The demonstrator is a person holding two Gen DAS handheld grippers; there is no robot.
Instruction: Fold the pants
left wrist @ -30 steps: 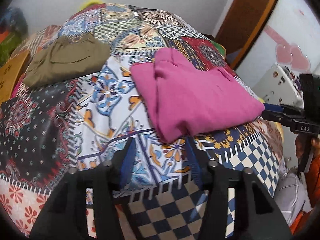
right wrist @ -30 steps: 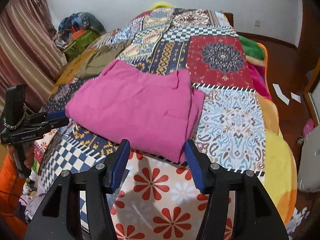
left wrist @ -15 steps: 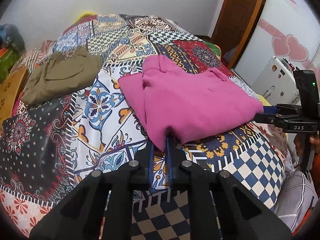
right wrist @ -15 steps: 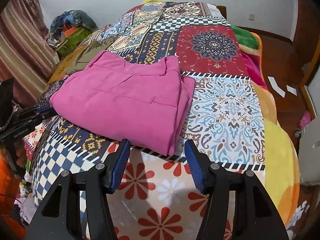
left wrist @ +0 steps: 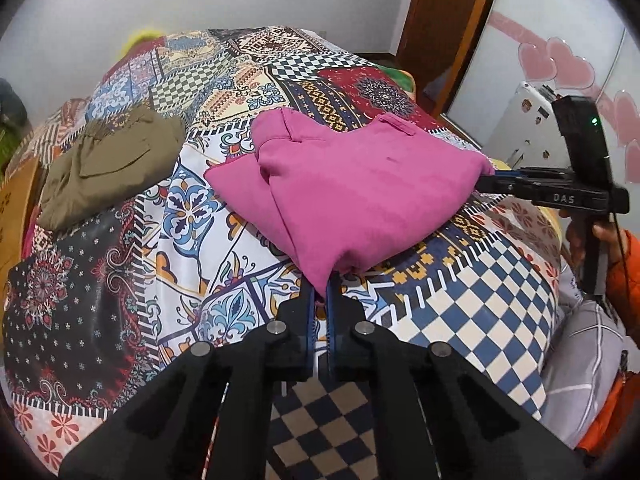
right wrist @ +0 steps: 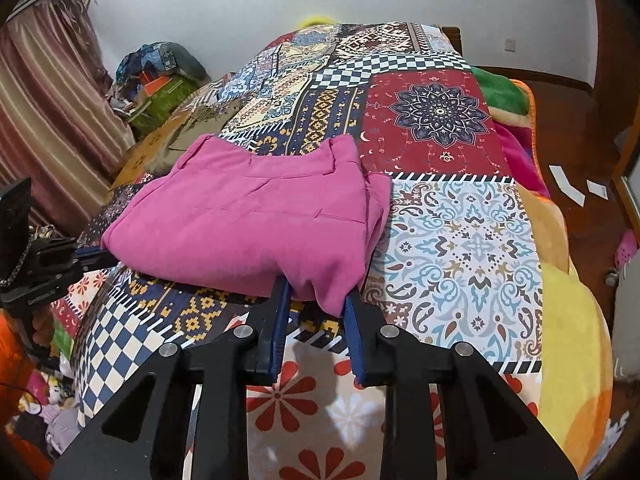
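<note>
Both claws had just closed onto the near corners of the pink pants (left wrist: 360, 196) since the earlier frames.
On the bed (right wrist: 460, 240), near its front edge, the soft, light, half-folded pants bunched; left claw (left wrist: 319, 292) pinched one corner, right claw (right wrist: 314, 292) clamped thicker folds at the other.

olive garment (left wrist: 108, 168) on patchwork bedspread (left wrist: 120, 264); curtain (right wrist: 52, 92); wooden door (left wrist: 444, 20).

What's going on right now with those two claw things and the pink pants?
Left gripper shut on pink pants, near corner. Right gripper jaws just been closing, pressing bunched cloth at other near corner. Olive garment lies apart, not in the way.
</note>
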